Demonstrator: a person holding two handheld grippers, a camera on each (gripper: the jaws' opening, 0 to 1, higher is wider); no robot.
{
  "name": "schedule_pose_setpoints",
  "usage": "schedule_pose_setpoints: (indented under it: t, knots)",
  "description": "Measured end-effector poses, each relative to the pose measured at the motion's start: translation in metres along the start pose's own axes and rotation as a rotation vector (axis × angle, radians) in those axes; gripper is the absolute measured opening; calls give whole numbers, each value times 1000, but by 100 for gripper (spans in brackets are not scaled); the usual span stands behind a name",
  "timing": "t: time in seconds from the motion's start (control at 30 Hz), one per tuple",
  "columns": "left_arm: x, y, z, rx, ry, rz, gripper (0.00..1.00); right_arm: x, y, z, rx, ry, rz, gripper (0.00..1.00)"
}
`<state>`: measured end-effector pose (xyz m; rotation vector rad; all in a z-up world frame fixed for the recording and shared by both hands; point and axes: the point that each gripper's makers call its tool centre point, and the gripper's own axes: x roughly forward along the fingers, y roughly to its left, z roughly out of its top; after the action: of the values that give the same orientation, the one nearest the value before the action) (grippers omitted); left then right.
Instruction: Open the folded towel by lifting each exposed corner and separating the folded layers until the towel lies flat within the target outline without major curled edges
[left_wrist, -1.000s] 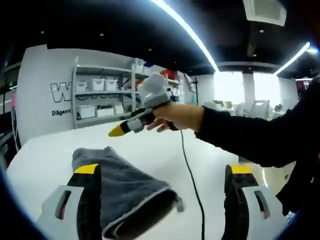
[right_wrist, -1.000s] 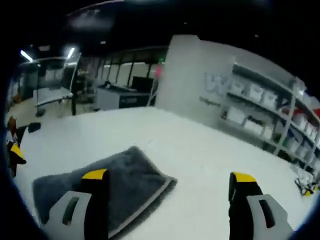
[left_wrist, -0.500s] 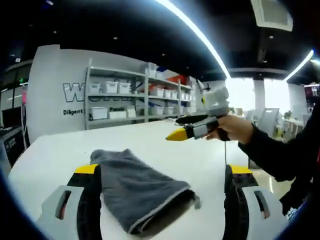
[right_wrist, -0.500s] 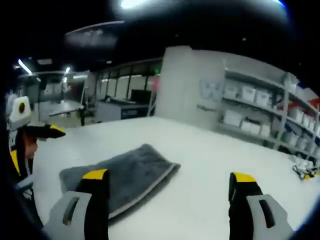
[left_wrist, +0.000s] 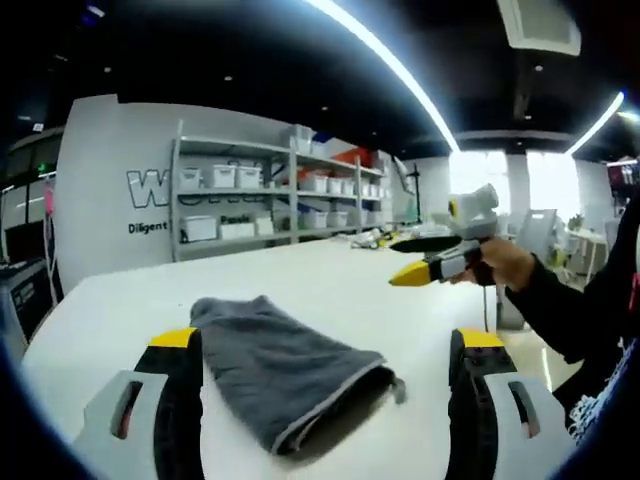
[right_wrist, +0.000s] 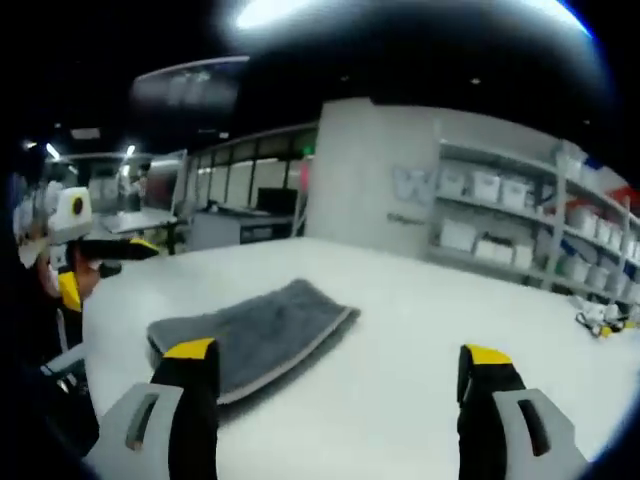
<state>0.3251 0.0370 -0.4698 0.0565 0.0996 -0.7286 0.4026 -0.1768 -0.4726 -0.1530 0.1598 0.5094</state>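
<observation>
Folded grey towel (left_wrist: 285, 375) on the white table (left_wrist: 330, 275), long axis running from beside the left gripper (left_wrist: 325, 375) away toward the shelves (left_wrist: 260, 200), open folded end nearest. Both grippers stand open and empty, the right gripper (right_wrist: 340, 385) well apart from the towel. Best practice, as judged: pinch only the top layer at a near corner and peel it back low.

Both views are taken low over the white worktop (left_wrist: 330, 290), near the folded grey towel (left_wrist: 275, 365), from opposite ends of it. The towel (right_wrist: 250, 335), worktop (right_wrist: 400, 340) and the shelving (left_wrist: 250, 200) beyond the towel are shared by both.
</observation>
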Motion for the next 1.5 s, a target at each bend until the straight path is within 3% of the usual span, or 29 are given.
schedule_pose_setpoints:
  t: [0.13, 0.43, 0.57, 0.83, 1.5]
  knots:
    - [-6, 8, -1, 15, 4, 26, 100, -10, -1, -8, 7, 8, -10, 100]
    - [-22, 33, -1, -70, -30, 78, 100, -33, -9, -33, 19, 20, -31, 100]
    - [-30, 44, -2, -65, -34, 110, 100, -43, -9, -43, 14, 37, -31, 100]
    - [-33, 44, -10, -81, -30, 96, 100, -47, -25, -61, 73, 43, -60, 100]
    - [-43, 58, -26, 41, 66, 126, 96, -51, -28, -62, 81, 32, -76, 99]
